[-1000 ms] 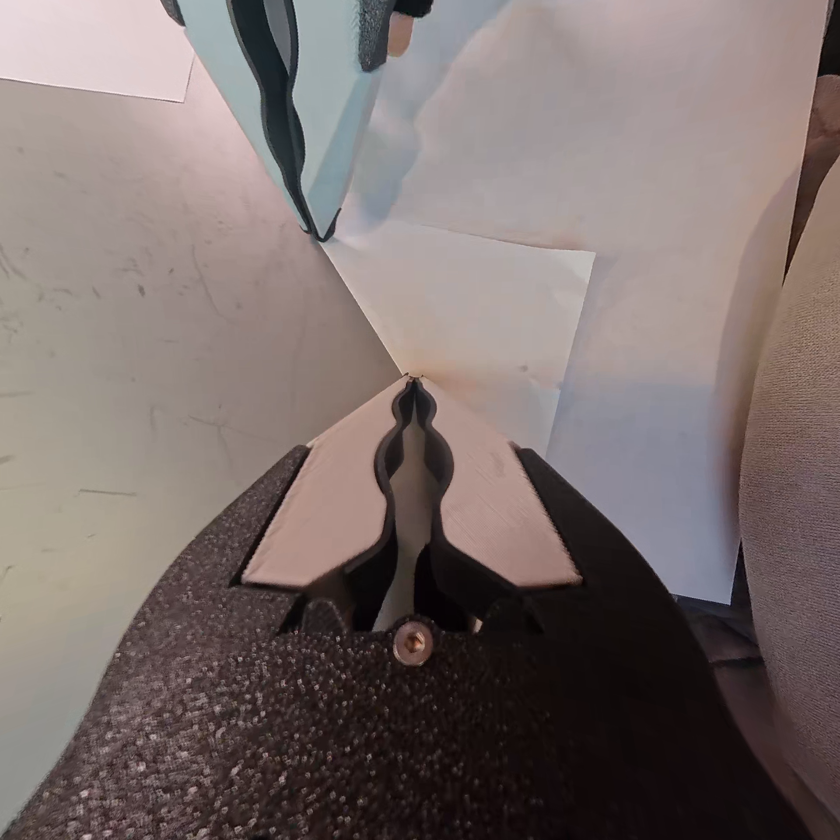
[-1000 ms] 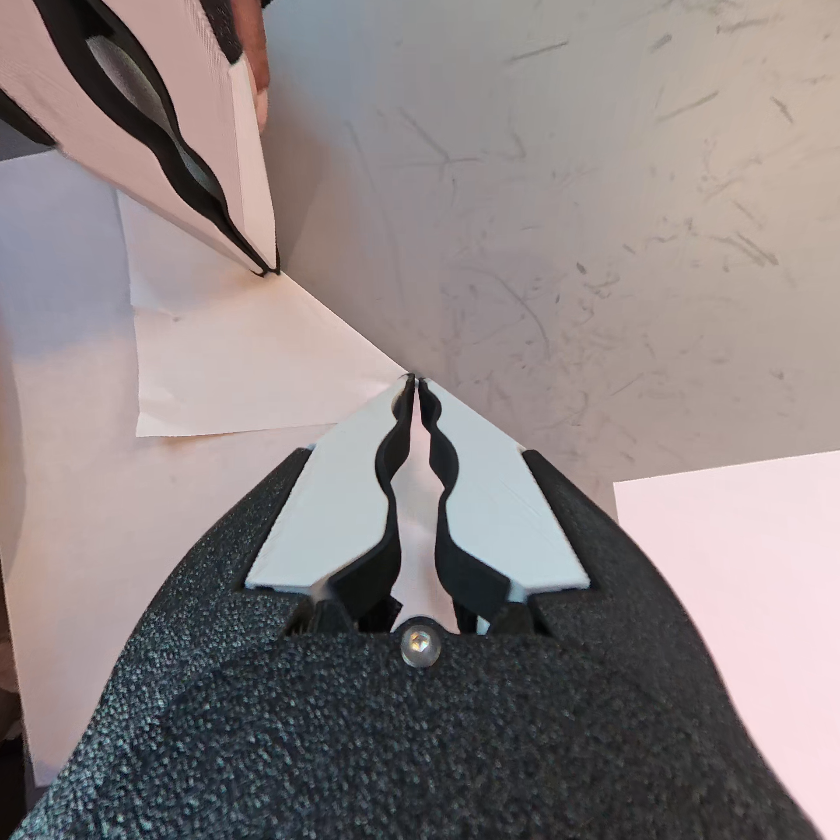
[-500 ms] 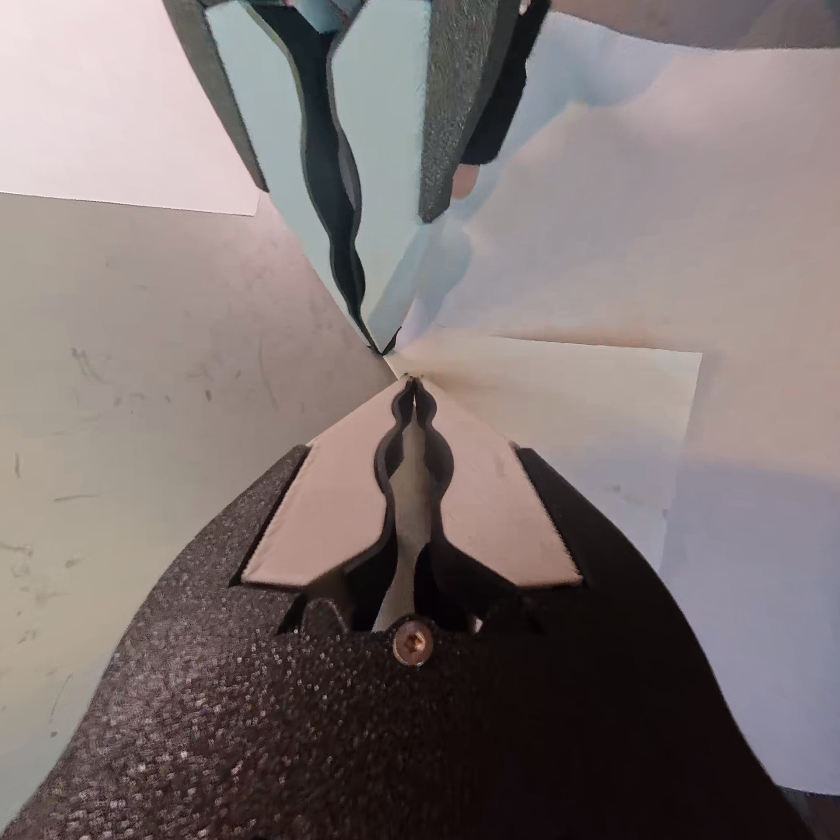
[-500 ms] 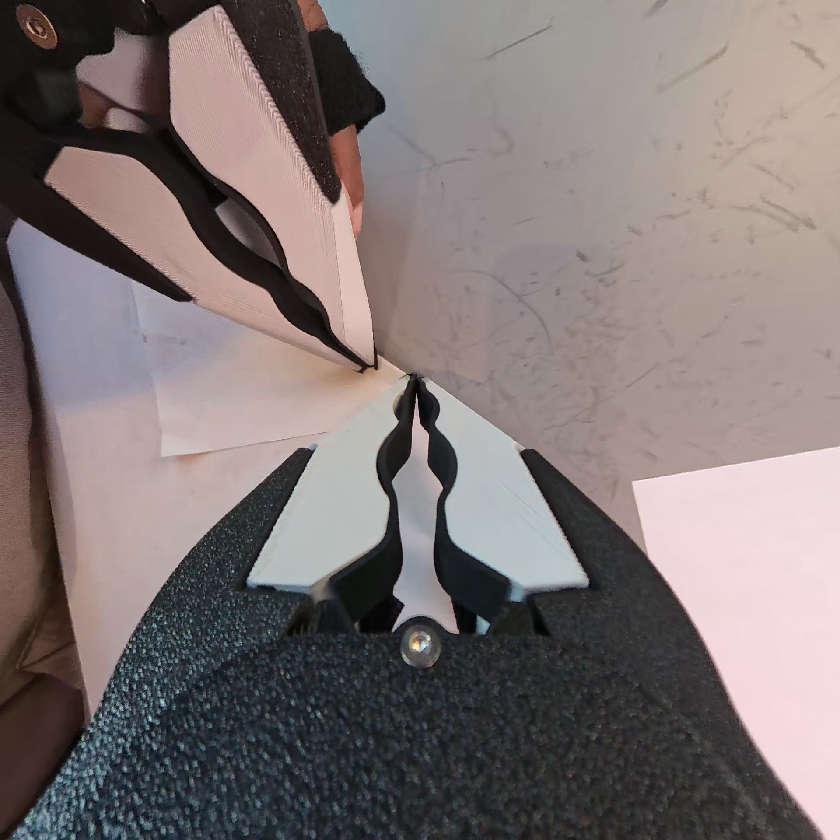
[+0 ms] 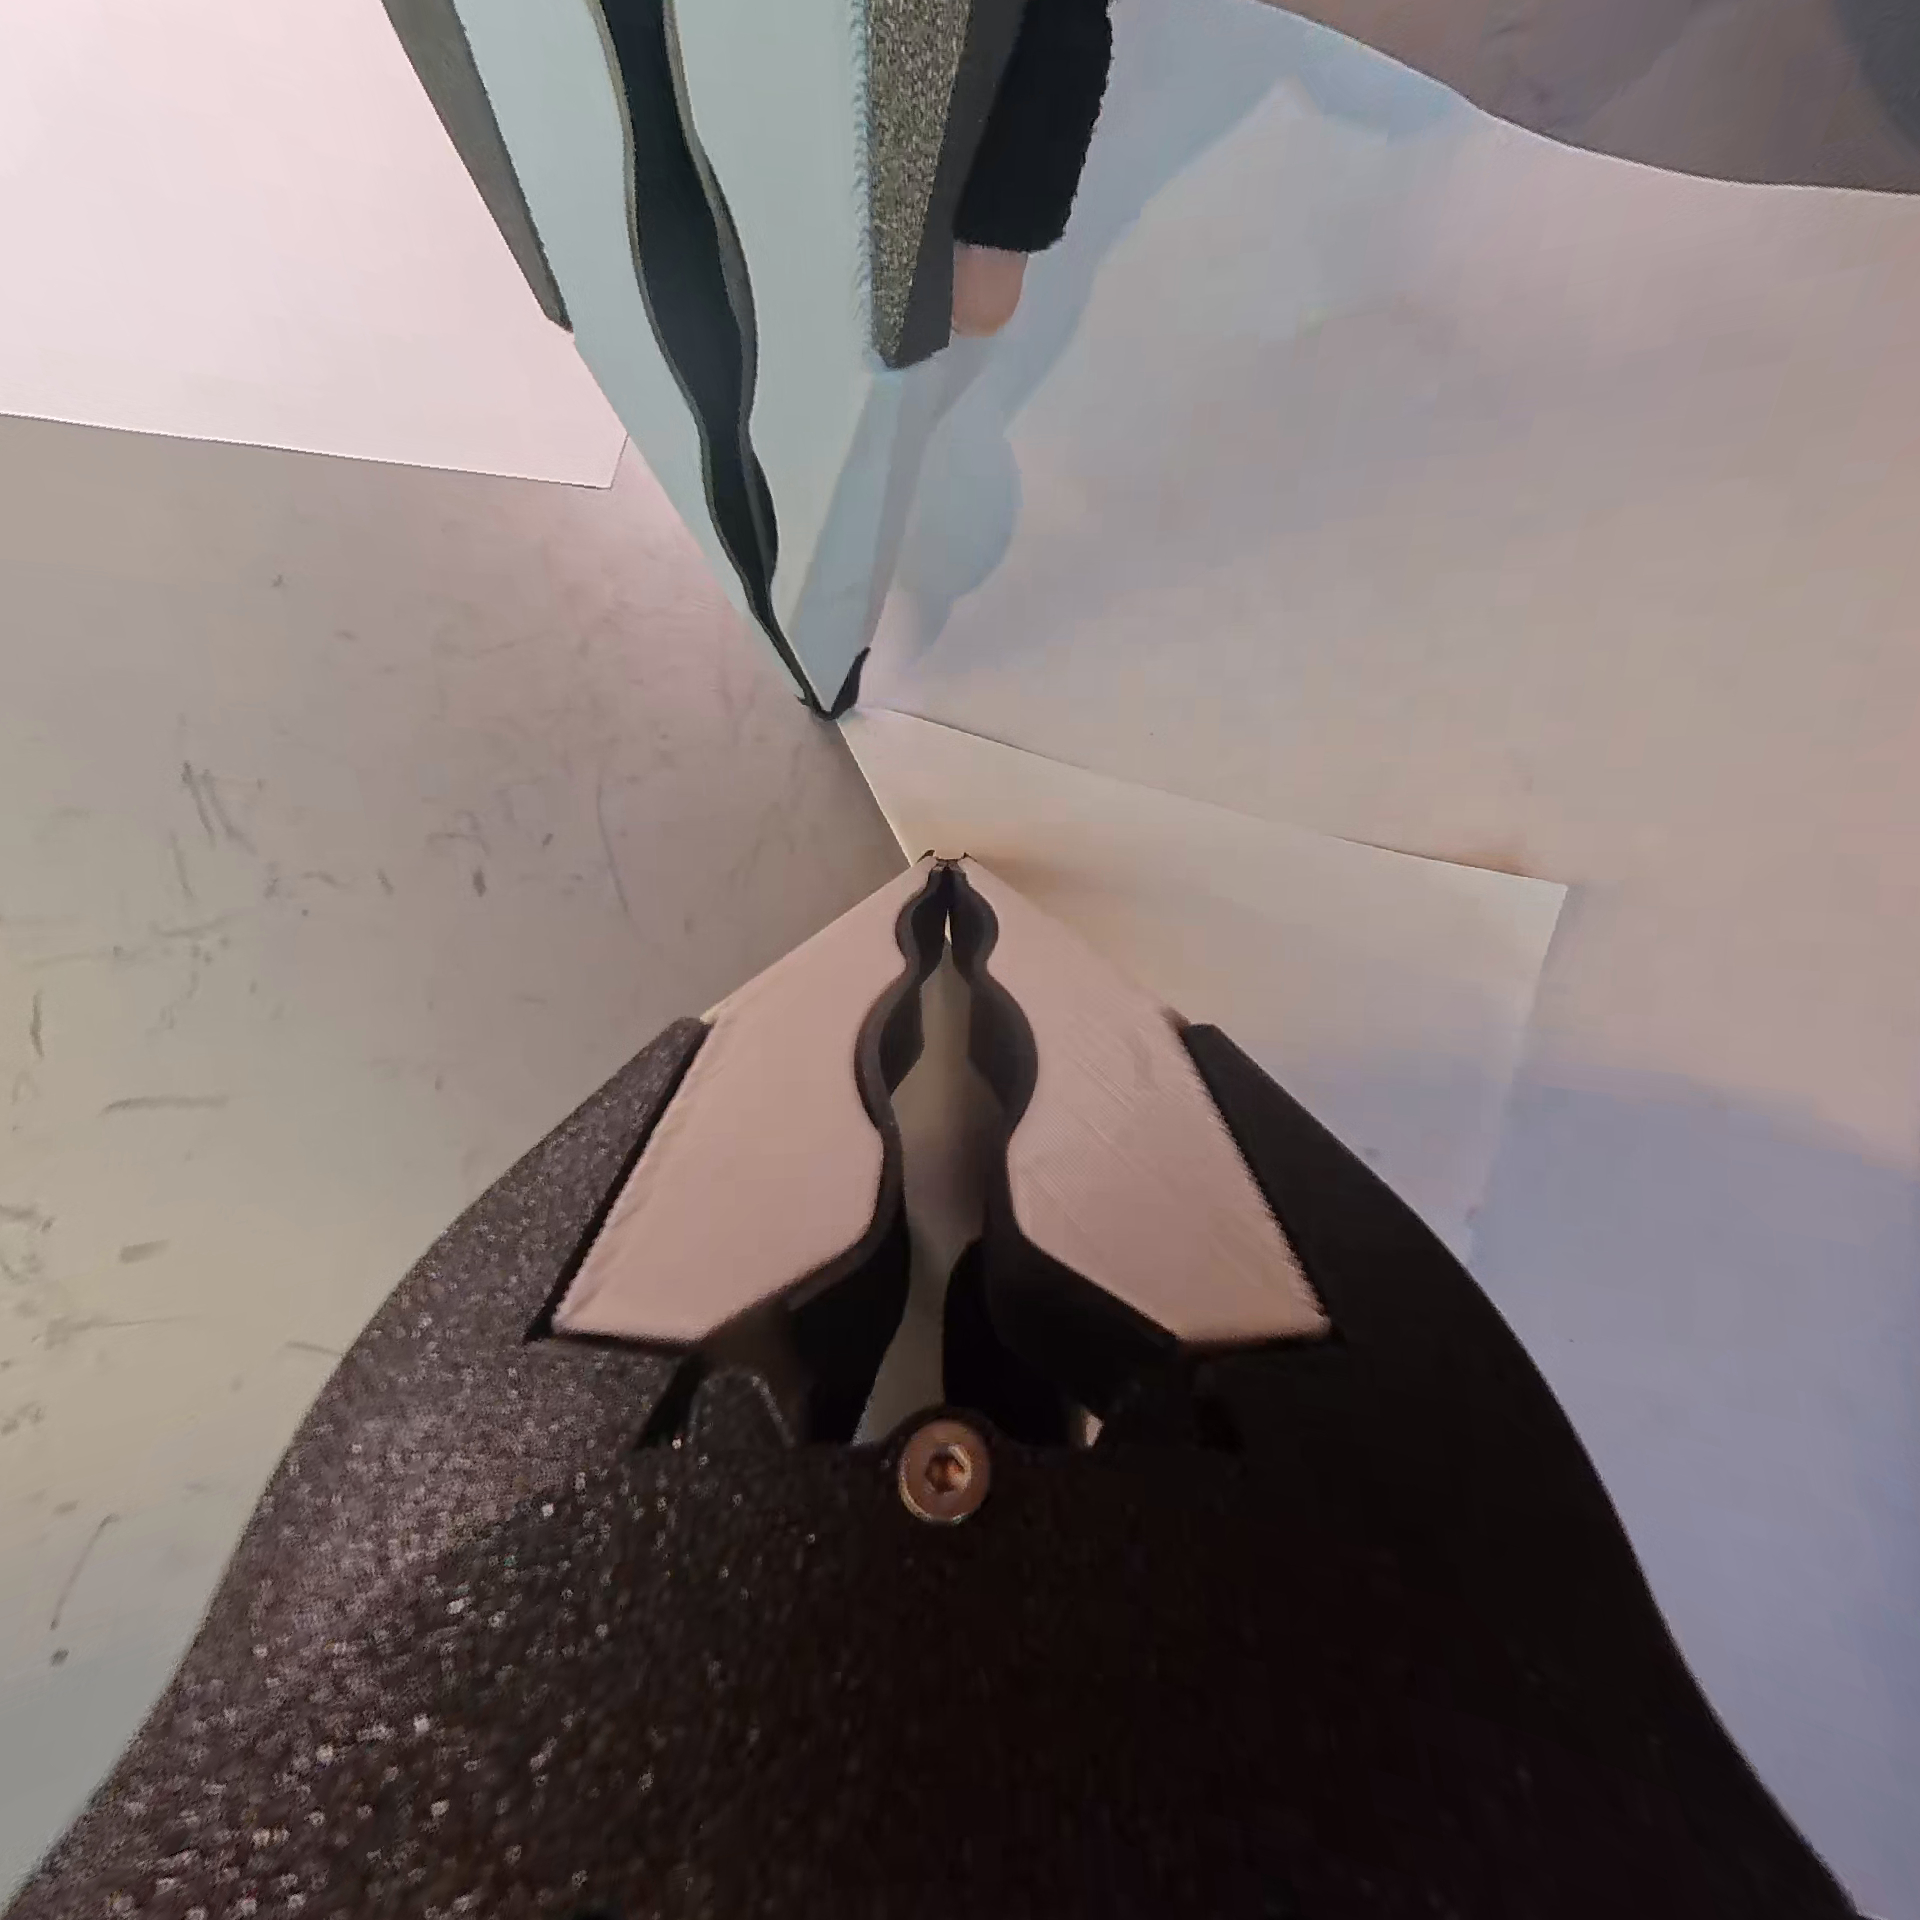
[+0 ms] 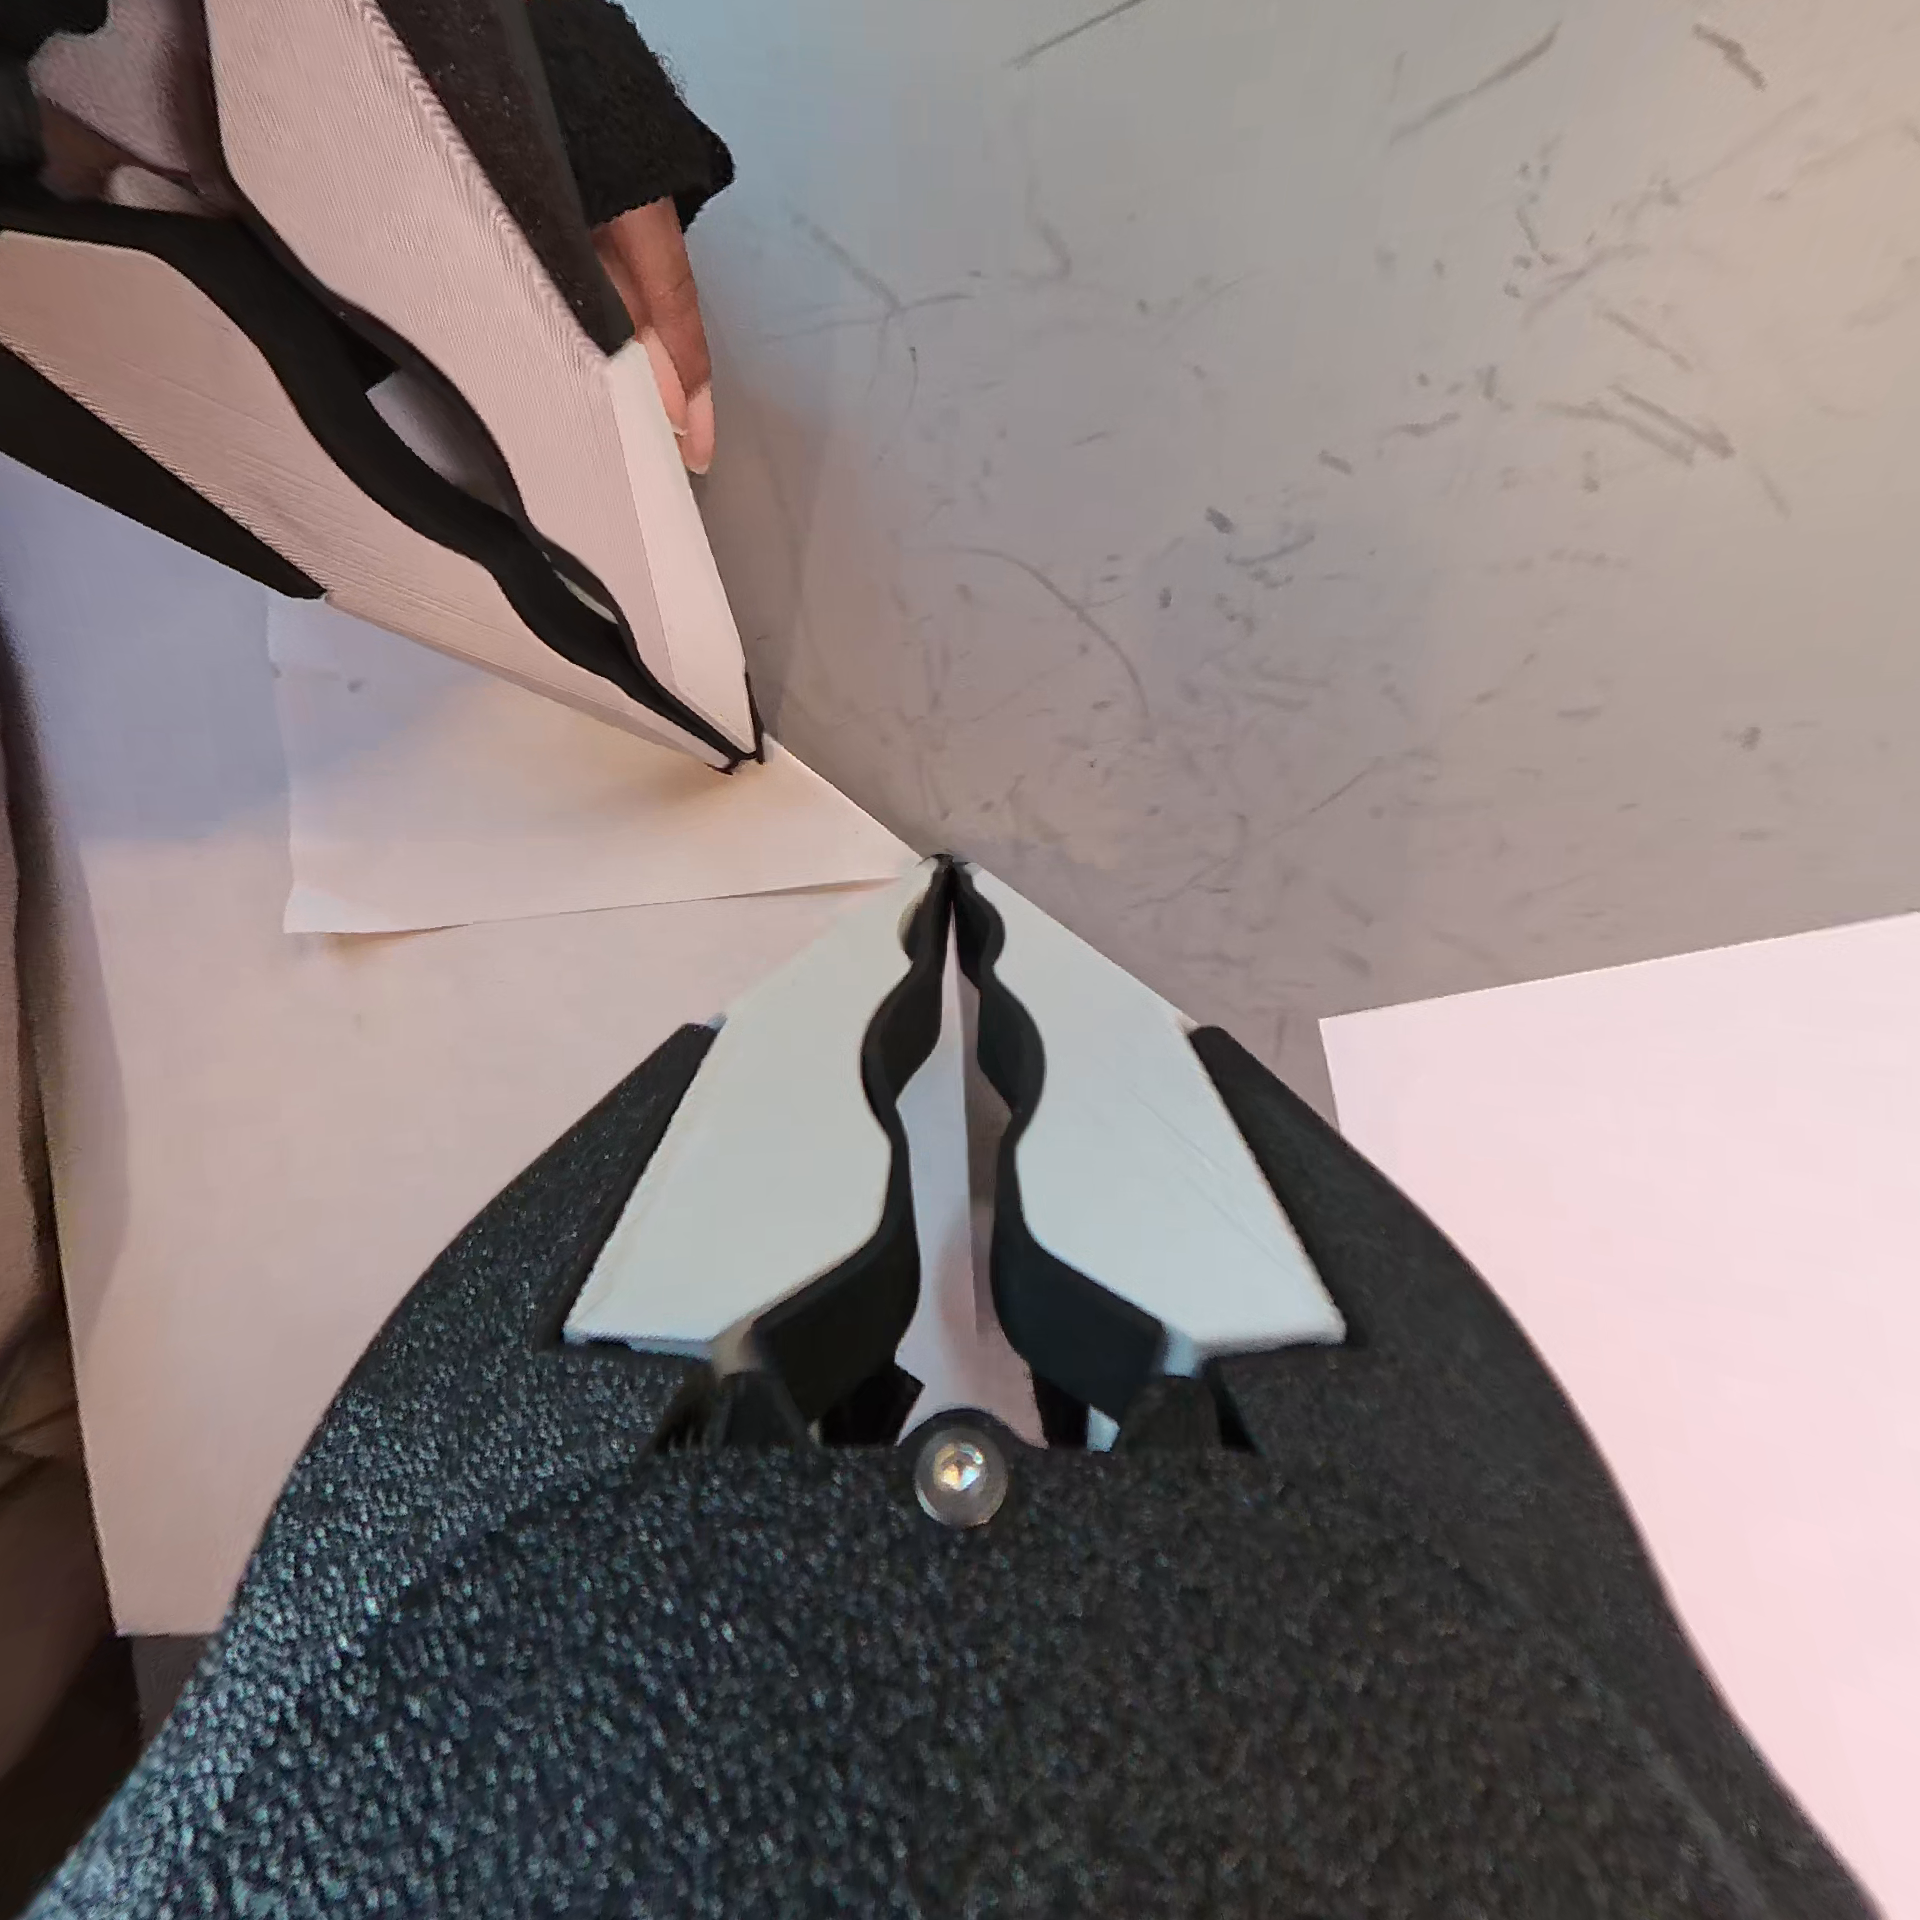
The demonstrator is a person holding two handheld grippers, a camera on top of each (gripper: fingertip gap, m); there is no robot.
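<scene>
**Two tips clamped along one paper crease**

Backed off a little from the near-touch of half a second ago, though nowhere near as far apart as a second ago. Seen from the left wrist: left gripper (image 5: 948, 868) pressed together at its very tip, pinching the folded edge of the paper sheet (image 5: 1455, 520), with a white strip of the sheet showing up the gap between the black pads. Just beyond and to the left, the right gripper (image 5: 831, 709), pointing down steeply and likewise closed on the same crease. Behind it, a fingertip (image 5: 982, 296) poking out of a black fingerless glove.

Seen from the right wrist: same grip mirrored, tip nipped tight on the crease, paper again visible between the pads. Up and to the left, the other tool's point biting the edge where the folded flap (image 6: 540, 831) lies over the rest of the sheet (flap lying flat, its far corner free).

Under everything, a grey scratched table (image 6: 1351, 416). On it, off to one side and apart from the held paper, a second white sheet (image 6: 1662, 1351).
</scene>
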